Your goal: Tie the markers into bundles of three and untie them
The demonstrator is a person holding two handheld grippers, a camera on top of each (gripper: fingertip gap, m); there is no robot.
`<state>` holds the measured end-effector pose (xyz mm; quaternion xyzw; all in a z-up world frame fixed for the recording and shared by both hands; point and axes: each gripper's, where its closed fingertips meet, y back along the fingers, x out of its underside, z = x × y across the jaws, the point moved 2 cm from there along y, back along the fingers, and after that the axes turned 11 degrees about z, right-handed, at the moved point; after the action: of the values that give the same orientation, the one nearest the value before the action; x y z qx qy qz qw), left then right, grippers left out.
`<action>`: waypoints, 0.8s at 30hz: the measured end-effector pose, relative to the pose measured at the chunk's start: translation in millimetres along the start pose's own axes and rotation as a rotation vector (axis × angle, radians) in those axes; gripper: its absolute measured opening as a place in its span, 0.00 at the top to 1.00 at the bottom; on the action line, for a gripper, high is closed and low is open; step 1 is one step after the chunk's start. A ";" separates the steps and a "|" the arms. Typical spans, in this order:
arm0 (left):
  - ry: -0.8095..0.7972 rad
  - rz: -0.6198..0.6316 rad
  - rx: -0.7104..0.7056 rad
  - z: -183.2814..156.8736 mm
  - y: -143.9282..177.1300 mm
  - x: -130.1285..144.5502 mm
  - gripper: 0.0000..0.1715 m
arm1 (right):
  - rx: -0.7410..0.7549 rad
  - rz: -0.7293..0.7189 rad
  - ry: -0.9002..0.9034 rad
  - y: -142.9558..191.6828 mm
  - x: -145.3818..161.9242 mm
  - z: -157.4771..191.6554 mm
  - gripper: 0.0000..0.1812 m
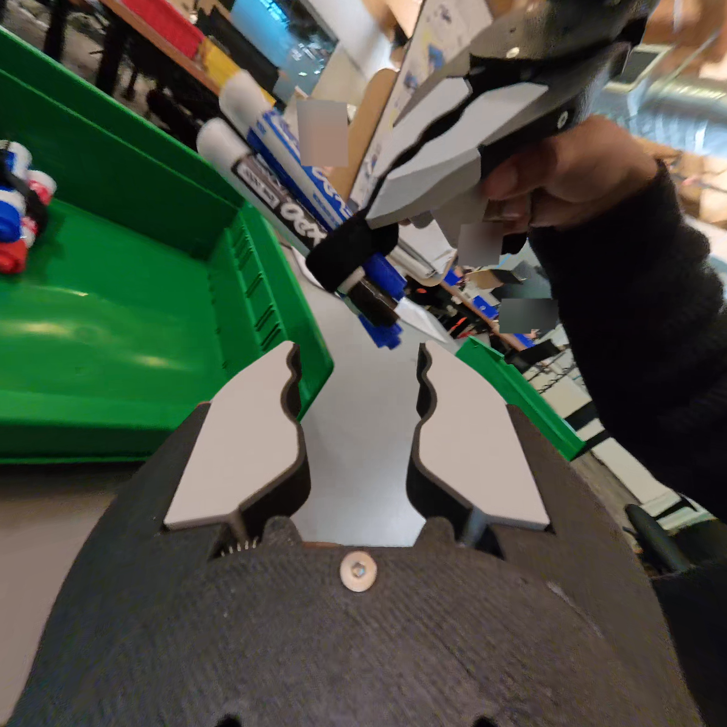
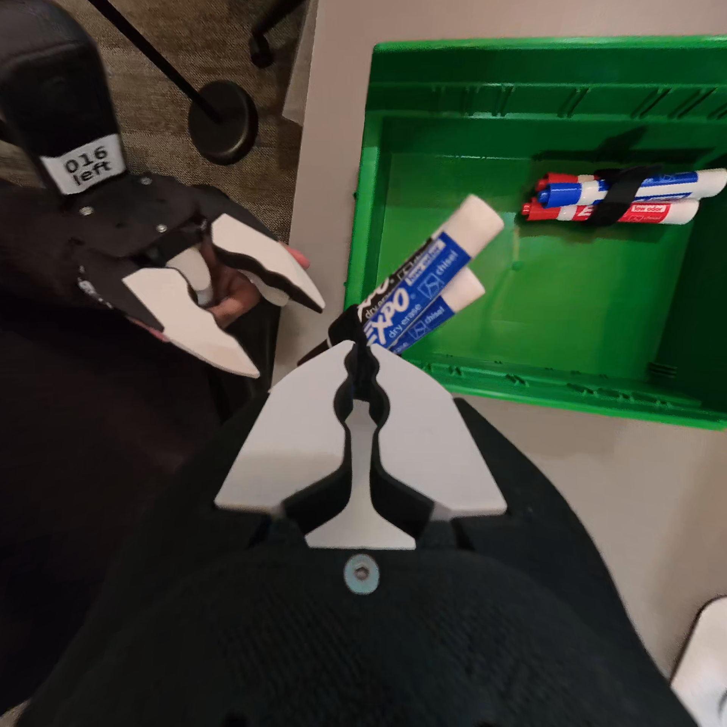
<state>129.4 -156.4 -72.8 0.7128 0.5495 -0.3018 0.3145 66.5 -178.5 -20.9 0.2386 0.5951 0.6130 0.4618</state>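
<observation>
right gripper (image 2: 358, 354) pinches strap (image 2: 346, 326) of marker bundle (image 2: 425, 275) | left gripper (image 1: 358, 377) spread, empty | beige table (image 2: 590, 491), green bin (image 2: 366, 196) | carpet (image 2: 157, 90), blurred, perhaps office

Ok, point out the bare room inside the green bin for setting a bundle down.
The green bin floor is bare between the near wall and the strapped marker bundle lying toward the far right. The right gripper holds another strapped bundle over the near-left corner.
</observation>
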 end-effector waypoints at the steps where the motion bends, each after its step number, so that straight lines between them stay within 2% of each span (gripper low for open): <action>1: 0.000 -0.008 0.034 -4.5 -1.8 -1.7 0.66 | -0.003 -0.008 -0.004 5.1 4.5 4.3 0.99; 4: -0.006 0.019 0.155 -22.0 -11.0 1.1 0.66 | 0.011 -0.011 -0.013 15.6 22.6 15.3 0.99; 6: 0.020 0.093 0.252 -35.6 -21.9 10.7 0.66 | 0.007 -0.008 -0.030 17.5 38.1 23.2 0.99; 9: 0.071 0.222 0.306 -45.5 -41.5 29.9 0.64 | 0.032 0.001 -0.072 13.2 66.8 24.8 0.99; 14: 0.251 0.340 0.551 -73.9 -58.7 44.3 0.65 | 0.013 -0.062 -0.160 11.7 108.5 28.6 0.99; 17: 0.391 0.387 0.720 -86.7 -64.1 43.5 0.66 | 0.015 -0.093 -0.182 16.7 129.3 34.9 0.99; 19: 0.462 0.400 0.763 -86.7 -69.3 42.1 0.67 | 0.024 -0.115 -0.196 22.7 141.0 40.1 0.99; 24: 0.506 0.455 0.799 -92.3 -81.4 47.8 0.68 | 0.034 -0.151 -0.203 36.3 160.8 60.5 0.99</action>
<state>68.3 -39.9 -62.1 0.9291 0.2814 -0.2303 -0.0671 33.4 -6.1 -17.0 0.2615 0.5717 0.5391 0.5604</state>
